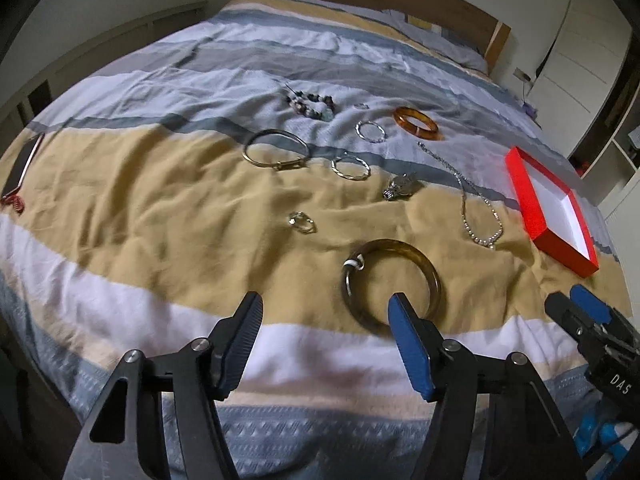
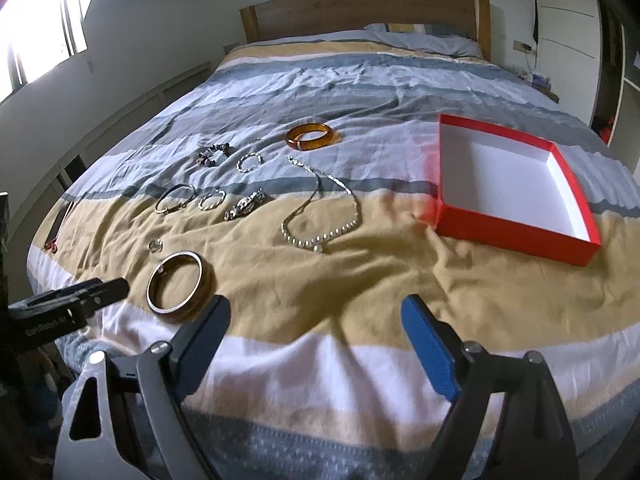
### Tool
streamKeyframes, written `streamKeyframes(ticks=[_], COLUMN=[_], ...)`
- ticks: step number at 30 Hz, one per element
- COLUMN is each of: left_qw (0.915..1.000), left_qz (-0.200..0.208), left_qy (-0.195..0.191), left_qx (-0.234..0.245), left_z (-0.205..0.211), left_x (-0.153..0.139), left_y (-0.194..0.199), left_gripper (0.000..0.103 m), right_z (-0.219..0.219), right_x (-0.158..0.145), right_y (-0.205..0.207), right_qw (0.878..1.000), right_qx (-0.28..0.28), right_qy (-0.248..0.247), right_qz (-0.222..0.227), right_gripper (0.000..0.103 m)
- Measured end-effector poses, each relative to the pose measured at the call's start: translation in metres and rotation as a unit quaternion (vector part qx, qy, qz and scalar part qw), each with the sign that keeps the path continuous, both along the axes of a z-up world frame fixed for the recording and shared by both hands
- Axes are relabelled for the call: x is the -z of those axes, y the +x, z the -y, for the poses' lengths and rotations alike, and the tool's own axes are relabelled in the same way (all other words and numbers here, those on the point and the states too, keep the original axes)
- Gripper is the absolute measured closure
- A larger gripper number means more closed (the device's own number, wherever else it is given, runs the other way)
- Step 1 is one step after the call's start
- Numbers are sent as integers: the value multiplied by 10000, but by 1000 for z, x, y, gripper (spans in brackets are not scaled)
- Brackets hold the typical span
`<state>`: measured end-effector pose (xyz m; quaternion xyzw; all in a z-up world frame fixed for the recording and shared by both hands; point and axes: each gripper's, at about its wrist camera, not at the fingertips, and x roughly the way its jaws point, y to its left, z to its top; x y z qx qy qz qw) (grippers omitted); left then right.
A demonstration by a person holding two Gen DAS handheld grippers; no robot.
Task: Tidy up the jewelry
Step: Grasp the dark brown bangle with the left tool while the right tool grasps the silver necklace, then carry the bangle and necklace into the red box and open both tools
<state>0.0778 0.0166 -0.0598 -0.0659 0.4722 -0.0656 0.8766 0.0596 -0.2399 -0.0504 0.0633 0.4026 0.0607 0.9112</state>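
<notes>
Jewelry lies spread on a striped bedspread. A dark olive bangle (image 1: 394, 282) (image 2: 180, 283) lies nearest, just ahead of my left gripper (image 1: 326, 312), which is open and empty; its right fingertip overlaps the bangle's near rim in view. A silver necklace (image 1: 476, 196) (image 2: 320, 208), an amber bangle (image 1: 418, 123) (image 2: 310, 136), a gold bracelet (image 1: 276, 154), silver hoops (image 1: 351, 168), a watch (image 1: 402, 187), a small ring (image 1: 302, 222) and a bead bracelet (image 1: 310, 106) lie farther out. An open red box (image 1: 550, 216) (image 2: 516, 224), white inside and empty, sits at the right. My right gripper (image 2: 316, 316) is open and empty.
A phone (image 1: 22, 164) with a red cord lies at the bed's left edge. A wooden headboard (image 2: 360, 12) and a pillow are at the far end. White cabinets (image 2: 568, 20) stand to the right. A window (image 2: 36, 20) is at the left.
</notes>
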Motion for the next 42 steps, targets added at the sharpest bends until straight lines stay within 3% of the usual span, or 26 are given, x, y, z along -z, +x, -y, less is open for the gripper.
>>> streamKeyframes(ticks=[4,6,13,18,22,31,33,42], left_qw=[9999,9996,9986,9977,9974,9984,9985,9992], left_qz=[-168,-292,-520,-541,-490,-417,-388,-139], left_qy=[1,-30,2,258,353,289,306,333], left_qx=[35,55,127,328,386,235,231,151], left_z=[5,6,10,22,26,19,19,14], left_x=[11,17,35,39,37,26,23,0], left_y=[16,25,41,47,49,49,47,35], left_gripper=[44,54,62,88,93,94,94,94], right_z=[2,1,-1,-3,-1,7,9,7], right_x=[2,2,10,25,37,60,60,37], right_y=[27,41,92,123,144,175,176,155], right_qw=[9999,9999,9994,9987,9981,9963,9961,9954], right_qx=[-110,-161,-333,-471,-491,-536,-546,-721], right_qy=[68,62,77,78,178,174,153,282], right_qz=[-7,10,-51,-181,-327,-656,-680,-559], right_gripper=[16,16,16,16,20,74,97,101])
